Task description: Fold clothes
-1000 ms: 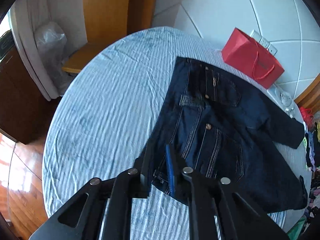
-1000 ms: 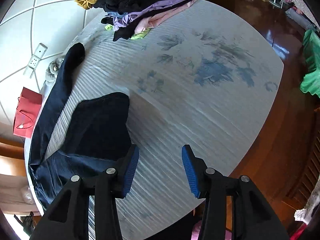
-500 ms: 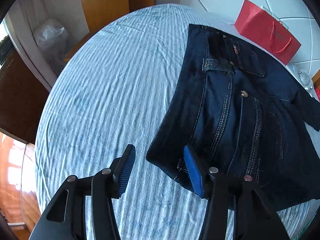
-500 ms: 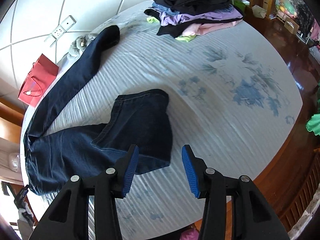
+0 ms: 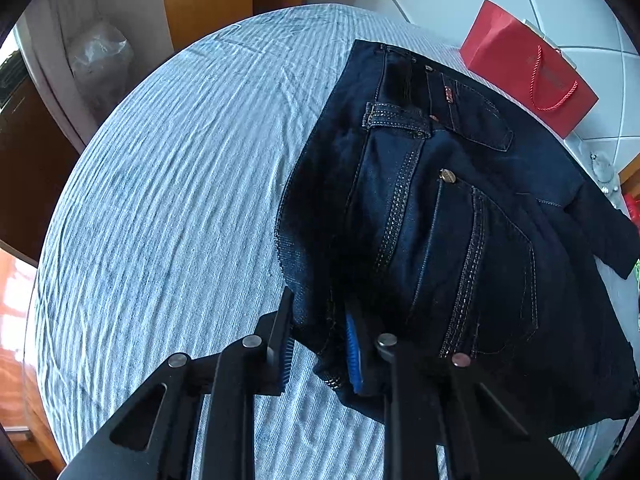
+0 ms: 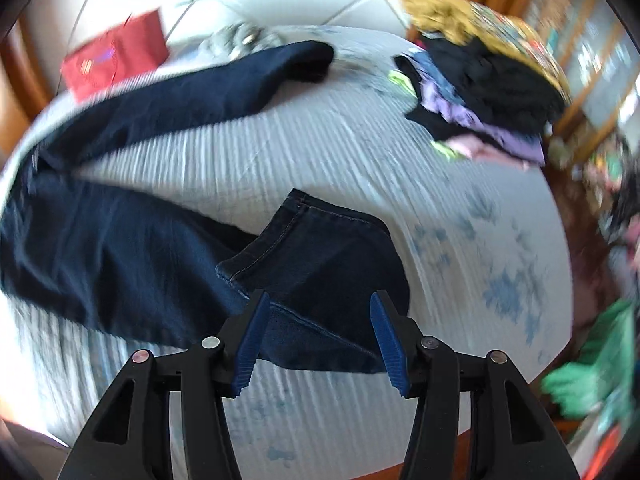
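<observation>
Dark blue jeans lie on a round table with a pale striped cloth. In the left wrist view the waistband end faces me, and my left gripper has its jaws closed in on the near waistband corner, with denim between the blue pads. In the right wrist view the jeans stretch leftwards, one leg reaching to the back and the near leg's hem folded over. My right gripper is open, its pads either side of that folded hem, just above it.
A red paper bag stands at the table's far edge by the tiled wall. A pile of mixed clothes sits at the back right of the table. Wooden floor lies beyond the table's rim.
My left gripper, open half a second ago, has closed on the waistband corner. My right gripper has swung over the folded leg hem; its view is blurred by motion.
</observation>
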Tool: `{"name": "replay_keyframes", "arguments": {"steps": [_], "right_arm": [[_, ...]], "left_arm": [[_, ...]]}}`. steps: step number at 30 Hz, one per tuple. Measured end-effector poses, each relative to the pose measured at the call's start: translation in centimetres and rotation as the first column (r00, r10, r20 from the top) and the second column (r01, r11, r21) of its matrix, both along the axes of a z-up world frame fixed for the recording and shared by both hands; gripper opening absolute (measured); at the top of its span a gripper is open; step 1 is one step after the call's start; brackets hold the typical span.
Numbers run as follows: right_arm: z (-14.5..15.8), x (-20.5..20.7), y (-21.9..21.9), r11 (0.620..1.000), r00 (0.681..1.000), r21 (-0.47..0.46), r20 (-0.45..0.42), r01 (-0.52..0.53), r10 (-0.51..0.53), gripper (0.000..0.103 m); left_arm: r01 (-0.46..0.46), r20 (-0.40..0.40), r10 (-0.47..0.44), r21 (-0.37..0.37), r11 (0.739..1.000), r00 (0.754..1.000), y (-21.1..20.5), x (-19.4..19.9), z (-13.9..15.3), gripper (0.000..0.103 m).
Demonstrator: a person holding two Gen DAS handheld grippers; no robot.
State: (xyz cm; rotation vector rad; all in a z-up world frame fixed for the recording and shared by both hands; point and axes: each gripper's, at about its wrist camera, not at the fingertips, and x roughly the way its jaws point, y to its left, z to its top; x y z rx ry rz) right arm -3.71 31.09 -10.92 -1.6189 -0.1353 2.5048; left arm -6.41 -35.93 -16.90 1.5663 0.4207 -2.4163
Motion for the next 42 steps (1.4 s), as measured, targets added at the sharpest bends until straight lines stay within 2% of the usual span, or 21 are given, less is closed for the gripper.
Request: {"name": "replay_keyframes", "arguments": {"steps": [2,3,4,6,8,9,10,11,13,15,17,19,20,23,27,31,33,35,37,39,42], "right_arm": [[-1.0,-0.3,-1.5,0.992,0.996,0.096,0.04,-0.087,0.084,0.055],[-1.5,-0.4,-2.3,0.981,0.99,0.143,0.065,-0.132,0.124,0.068],[-2.1,-0.5,-3.0,0.966,0.982,0.189,0.092,-0.178,0.163,0.071],[-3.3,-0.7,-3.6,0.943,0.968,0.232,0.131,-0.239,0.213,0.069],[-3.7,-1.6,-2.8,0.95,0.973,0.222,0.121,-0.222,0.199,0.045],[-3.8,-2.2,-2.1,0.96,0.978,0.199,0.117,-0.195,0.174,0.026],[-3.4,-2.8,-0.9,0.982,0.986,0.11,0.089,-0.152,0.143,0.009],[-2.8,-3.5,0.9,0.995,0.994,0.021,0.052,-0.093,0.092,0.002],[-0.9,-3.8,3.8,0.999,0.999,-0.051,-0.039,0.001,-0.003,0.002],[2.6,-2.7,7.7,0.982,0.98,-0.165,-0.157,0.093,-0.119,0.002],[5.8,-0.2,12.5,0.938,0.924,-0.279,-0.26,0.208,-0.282,0.002],[7.6,2.7,17.3,0.86,0.85,-0.415,-0.298,0.296,-0.436,0.002],[7.3,3.8,19.3,0.818,0.825,-0.472,-0.278,0.329,-0.492,0.002],[4.3,5.9,20.8,0.759,0.816,-0.525,-0.191,0.385,-0.546,0.002],[-1.3,7.8,18.9,0.71,0.837,-0.555,-0.044,0.433,-0.545,0.002],[-5.6,9.1,18.3,0.679,0.832,-0.516,0.129,0.521,-0.54,0.006],[-5.4,9.8,18.4,0.693,0.821,-0.461,0.166,0.554,-0.546,0.016],[-4.5,10.4,18.8,0.703,0.808,-0.413,0.17,0.578,-0.564,0.021],[-2.8,11.0,19.4,0.711,0.794,-0.374,0.141,0.596,-0.591,0.026],[-0.1,10.9,19.6,0.734,0.785,-0.316,0.065,0.601,-0.616,0.028],[2.3,8.5,18.8,0.771,0.825,-0.368,-0.018,0.519,-0.564,0.038]], "left_arm": [[-0.033,-0.016,0.033,0.024,0.999,0.999,-0.2,0.3,0.5,0.019],[-0.047,-0.025,0.048,0.031,0.998,0.999,-0.3,0.4,0.8,0.019],[-0.061,-0.029,0.062,0.025,0.998,0.998,-0.4,0.5,1.1,0.019],[-0.088,-0.038,0.088,0.01,0.996,0.995,-0.6,0.5,1.8,0.018],[-0.109,-0.056,0.109,0.0,0.994,0.993,-0.8,0.7,2.7,0.018],[-0.117,-0.066,0.117,-0.001,0.993,0.991,-0.9,0.8,3.2,0.018],[-0.123,-0.078,0.123,-0.004,0.992,0.989,-1.0,0.9,3.8,0.017],[-0.129,-0.089,0.128,-0.006,0.992,0.988,-1.1,1.0,4.4,0.017],[-0.138,-0.113,0.136,-0.011,0.99,0.984,-1.0,1.3,5.5,0.017],[-0.142,-0.137,0.138,-0.018,0.99,0.981,-0.8,1.7,6.9,0.017],[-0.154,-0.169,0.15,-0.013,0.988,0.974,-0.9,2.5,8.4,0.016],[-0.171,-0.185,0.165,-0.017,0.985,0.969,-1.3,3.6,9.6,0.016],[-0.183,-0.191,0.175,-0.023,0.983,0.966,-1.6,4.1,10.1,0.016],[-0.23,-0.189,0.221,-0.024,0.973,0.957,-3.0,6.4,10.9,0.016],[-0.264,-0.125,0.257,-0.046,0.963,0.958,-4.8,9.1,9.2,0.016],[-0.271,-0.042,0.269,-0.061,0.961,0.962,-4.6,10.4,5.7,0.016],[-0.276,-0.01,0.276,-0.062,0.959,0.961,-4.6,10.7,4.3,0.018],[-0.278,0.008,0.279,-0.048,0.959,0.96,-5.0,10.9,4.4,0.027],[-0.264,-0.012,0.264,-0.029,0.964,0.964,-5.2,11.5,6.1,0.034],[-0.254,-0.062,0.25,-0.062,0.965,0.966,-5.2,11.6,8.7,0.035],[-0.238,-0.136,0.227,-0.07,0.969,0.964,-5.6,10.9,12.3,0.04]]}}
